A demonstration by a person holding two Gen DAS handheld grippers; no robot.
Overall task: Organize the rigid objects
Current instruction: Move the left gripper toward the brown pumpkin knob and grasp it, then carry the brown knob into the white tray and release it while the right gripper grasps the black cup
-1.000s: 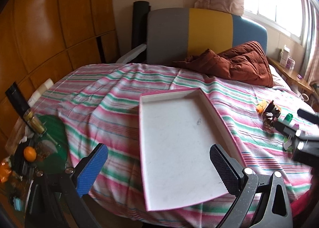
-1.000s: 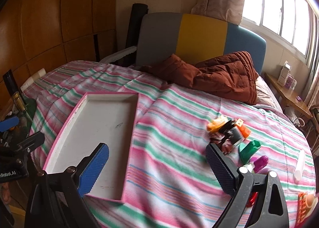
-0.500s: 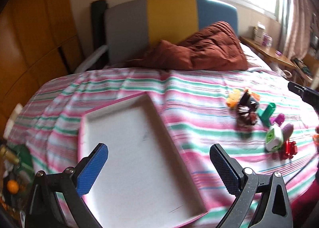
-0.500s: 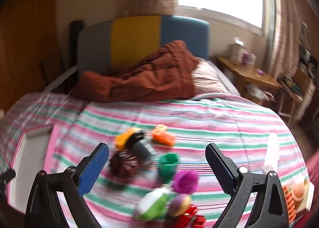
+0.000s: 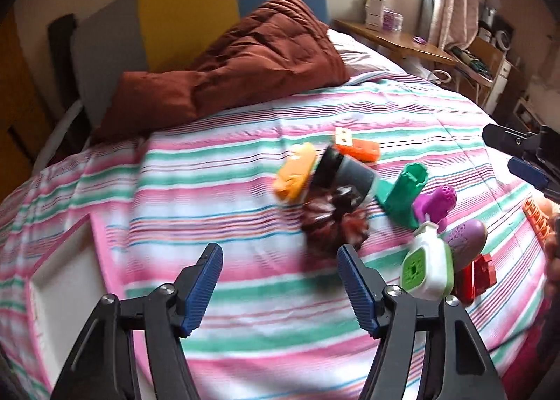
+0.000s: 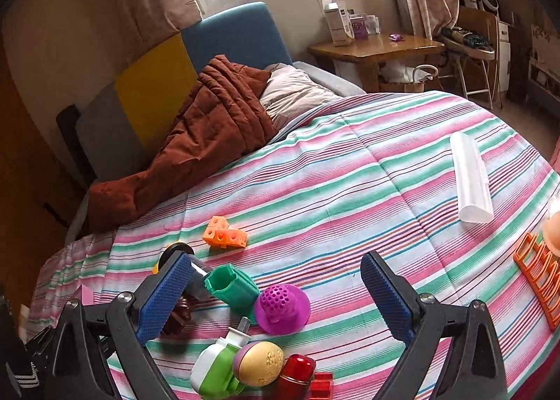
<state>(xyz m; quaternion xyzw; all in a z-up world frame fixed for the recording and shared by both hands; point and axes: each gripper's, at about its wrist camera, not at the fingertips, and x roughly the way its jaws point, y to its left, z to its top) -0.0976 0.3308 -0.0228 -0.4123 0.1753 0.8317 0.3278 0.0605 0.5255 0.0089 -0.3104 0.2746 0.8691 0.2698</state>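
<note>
Striped bedding point(image 5: 217, 190) in pink, green and white covers the soft, rumpled bed that serves as the work surface, with a rust-brown quilt point(image 5: 245, 60) bunched at the headboard end. The left gripper point(image 5: 280, 281) has just been narrowing its jaws; they stand partly open with only cloth between them, nothing gripped. Just beyond its right jaw lies the cluster of small toys point(image 5: 381, 204), hard moulded plastic for the most part: a dark ribbed piece point(image 5: 332, 221) nearest the jaw tip, a grey-and-black cylinder point(image 5: 346, 172), a yellow block point(image 5: 294, 172), a green hollow tube point(image 5: 406, 193) and a white-and-green bottle point(image 5: 427, 263). The white tray point(image 5: 59, 288) with pink rim sits beyond the left jaw, at the frame edge, probably the collecting point, which would explain why the pieces lie loose beside it. The right gripper point(image 6: 280, 295) holds its jaws wide open and empty; the green tube and a perforated purple cap point(image 6: 281, 309) lie between them, untouched, and an orange cube block point(image 6: 224, 233) lies further ahead. A white half-round channel point(image 6: 470, 179) and an orange rack point(image 6: 539, 281) rest well beyond its right jaw.
</note>
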